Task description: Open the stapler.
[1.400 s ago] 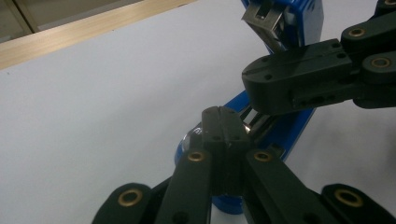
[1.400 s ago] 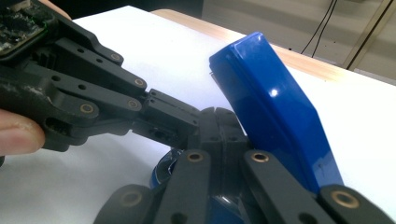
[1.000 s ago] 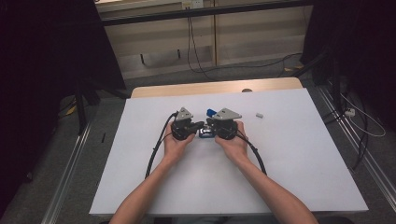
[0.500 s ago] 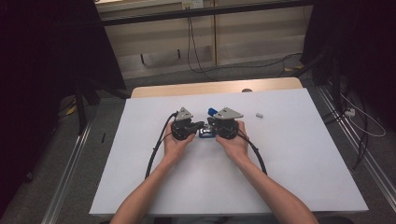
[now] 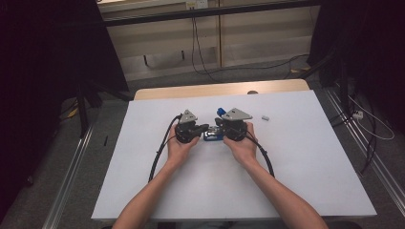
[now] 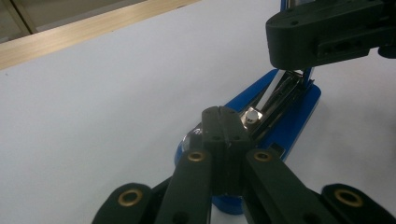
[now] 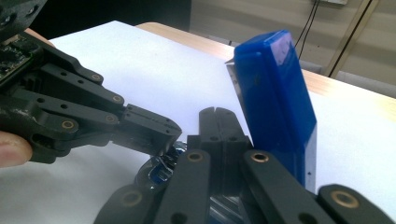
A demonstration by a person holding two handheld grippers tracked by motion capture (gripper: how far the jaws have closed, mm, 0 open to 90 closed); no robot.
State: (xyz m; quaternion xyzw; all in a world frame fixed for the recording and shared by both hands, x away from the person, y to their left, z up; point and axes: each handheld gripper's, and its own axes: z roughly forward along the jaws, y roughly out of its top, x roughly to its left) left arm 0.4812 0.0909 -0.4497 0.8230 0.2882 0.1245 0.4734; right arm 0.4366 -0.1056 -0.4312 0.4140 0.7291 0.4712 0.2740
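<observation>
At the near edge of the high view, two bare forearms enter from the bottom and meet at mid-table, each hand wrapped around a gripper. On the left, the left gripper [image 5: 203, 129] points inward toward the right gripper [image 5: 220, 130]; both carry a grey three-cornered plate on top, and a black cable loops back from each toward the person. Both pairs of jaws are fully together, pad against pad, with nothing clamped between them.

Between the two tools lies a blue stapler [image 5: 212, 136], opened on its hinge. Its base rests flat on the white table [image 5: 305, 171]; in the left gripper view the closed left gripper [image 6: 224, 122] sits over the base [image 6: 285, 128], right at the metal staple channel, and the right gripper's body hangs just above the far end. In the right gripper view the closed right gripper [image 7: 217, 122] stands just beside the raised blue top arm [image 7: 275, 98], which tilts steeply upward; whether the tip presses on it cannot be told. The left gripper's linkage crosses in front at the left of that view.

Farther right on the table, well apart from the hands, lies a small pale object [image 5: 265, 117], too small to identify. Beyond the white surface runs a wooden table edge [image 5: 191, 91], then a grey floor with loose cables. No readable lettering appears on the stapler or the tools
</observation>
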